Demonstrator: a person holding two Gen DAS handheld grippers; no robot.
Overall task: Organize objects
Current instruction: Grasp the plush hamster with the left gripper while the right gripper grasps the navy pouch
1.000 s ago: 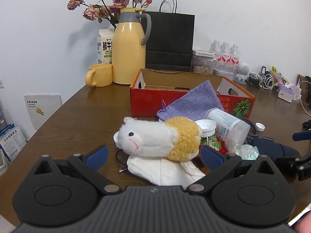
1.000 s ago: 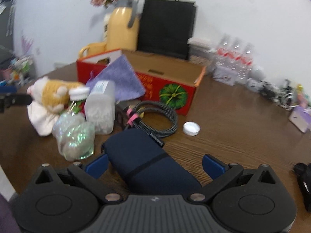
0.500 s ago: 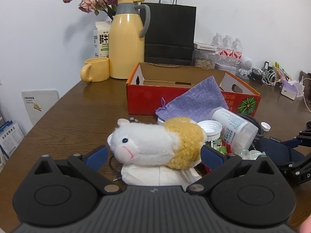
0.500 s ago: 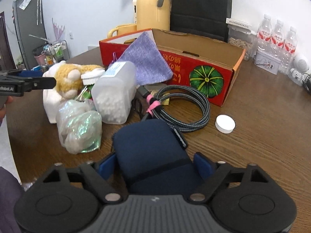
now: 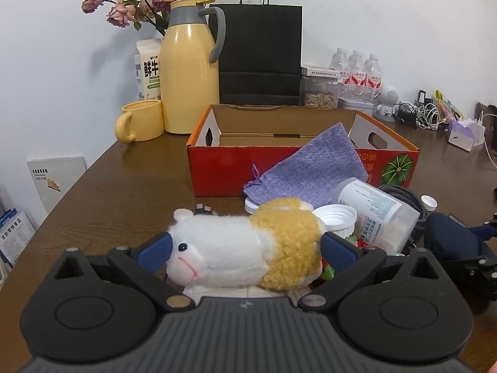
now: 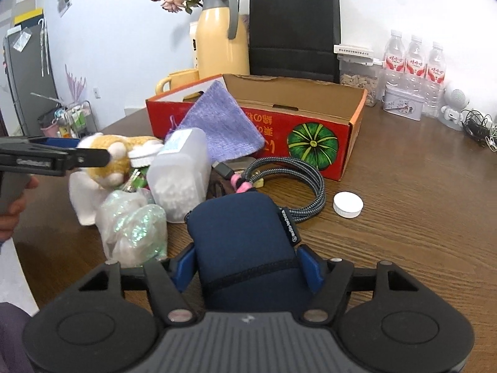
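Brown wood table [image 5: 130, 180] is cut off at the frame edges in both views. The white folded item [image 6: 84, 199] beneath the plush toy [image 5: 245, 248] is mostly hidden by it in the left wrist view. Contents of the crinkled clear bag [image 6: 133, 230] cannot be made out.

The red cardboard box [image 5: 217, 171] at frame centre is seen open-topped; its floor is hidden behind the near wall, and a purple pouch [image 5: 307, 168] is leaned against its front. A clear plastic jar [image 6: 180, 180] is laid on its side, packed with white pieces, its white cap end touching the plush toy.

Left gripper [image 5: 245, 250]: jaws set wide, blue pads at the head and tail of the plush toy, lower centre; firm contact cannot be told. Right gripper [image 6: 247, 265]: jaws drawn in against both sides of the navy pouch [image 6: 242, 233], lower centre of the right wrist view, resting on the table.
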